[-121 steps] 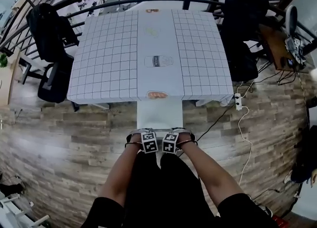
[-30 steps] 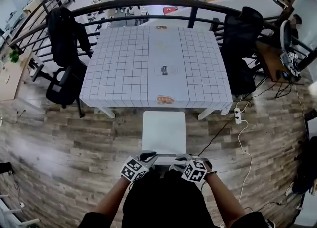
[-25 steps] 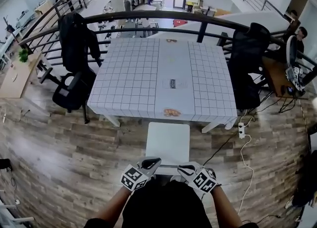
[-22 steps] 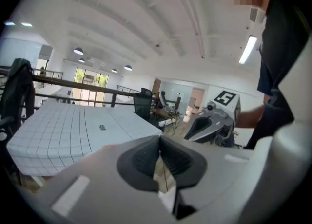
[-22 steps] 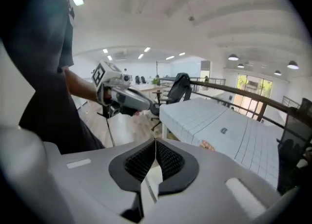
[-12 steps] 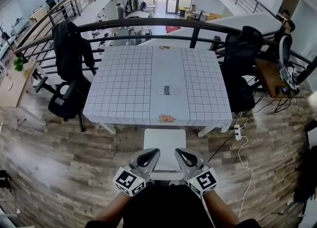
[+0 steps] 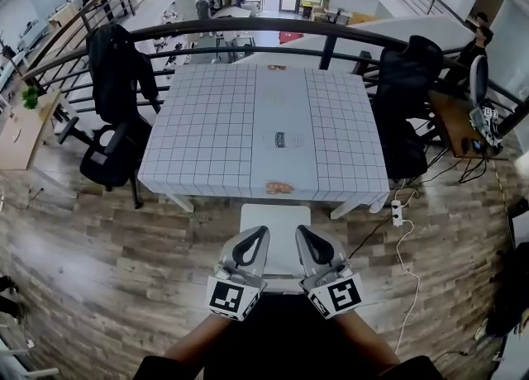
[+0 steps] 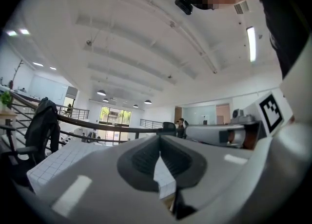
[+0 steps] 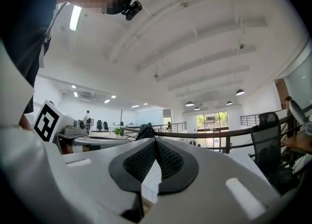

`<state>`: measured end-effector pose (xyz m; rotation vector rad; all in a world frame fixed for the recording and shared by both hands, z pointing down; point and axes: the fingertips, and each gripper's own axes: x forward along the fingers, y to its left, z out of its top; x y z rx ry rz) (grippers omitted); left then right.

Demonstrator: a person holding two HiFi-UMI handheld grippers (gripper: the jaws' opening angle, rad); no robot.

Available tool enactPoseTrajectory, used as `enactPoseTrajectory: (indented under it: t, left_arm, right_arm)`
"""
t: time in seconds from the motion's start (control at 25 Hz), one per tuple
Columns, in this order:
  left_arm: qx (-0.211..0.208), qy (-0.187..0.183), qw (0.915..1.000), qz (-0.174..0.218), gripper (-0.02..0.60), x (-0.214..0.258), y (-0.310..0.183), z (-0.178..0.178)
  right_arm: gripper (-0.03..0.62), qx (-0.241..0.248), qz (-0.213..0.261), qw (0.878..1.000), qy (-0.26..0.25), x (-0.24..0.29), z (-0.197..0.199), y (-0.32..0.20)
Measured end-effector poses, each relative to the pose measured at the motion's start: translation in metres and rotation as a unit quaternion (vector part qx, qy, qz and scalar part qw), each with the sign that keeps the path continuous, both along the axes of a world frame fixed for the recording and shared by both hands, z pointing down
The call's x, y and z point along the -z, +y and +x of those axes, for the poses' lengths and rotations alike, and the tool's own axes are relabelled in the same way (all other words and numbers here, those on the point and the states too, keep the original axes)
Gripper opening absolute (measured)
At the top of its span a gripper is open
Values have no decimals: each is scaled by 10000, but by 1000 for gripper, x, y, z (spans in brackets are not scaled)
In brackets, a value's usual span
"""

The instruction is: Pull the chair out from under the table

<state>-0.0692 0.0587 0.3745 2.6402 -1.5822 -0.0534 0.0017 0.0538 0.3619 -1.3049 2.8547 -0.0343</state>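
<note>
The white square chair (image 7: 281,242) stands on the wood floor in front of the table (image 7: 207,139), which wears a grid cloth. The chair's far edge lies at the table's near edge. My left gripper (image 7: 259,231) and right gripper (image 7: 302,231) hover side by side above the seat, pointing forward towards the table. Both are shut with nothing between the pads and touch nothing. In the left gripper view the closed left gripper (image 8: 160,139) aims level over the table (image 8: 58,162). The right gripper view shows the right gripper (image 9: 155,141) closed the same way.
A black office chair (image 7: 107,155) draped with a dark jacket stands left of the table. Another black chair (image 7: 405,97) stands to its right. A dark railing (image 7: 248,30) runs behind the table. A power strip (image 7: 395,213) and white cable (image 7: 409,254) lie on the floor at the right.
Both grippers have lifted off the chair's near edge and tipped from pointing down to pointing forward. Over the earlier frames the chair came further out from under the table.
</note>
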Motion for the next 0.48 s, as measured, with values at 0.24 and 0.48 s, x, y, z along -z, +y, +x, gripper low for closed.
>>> enactPoseTrajectory:
  t: [0.24,0.48]
  left_arm:
    - [79,27,9999,-62,9,-2,-1,1]
    - [143,27,9999,87,9,3,-2,3]
  right_arm:
    - [-3,-76,90,9998,-165,8,1,-1]
    - [-3,-132,111,9997,-144,9,2,0]
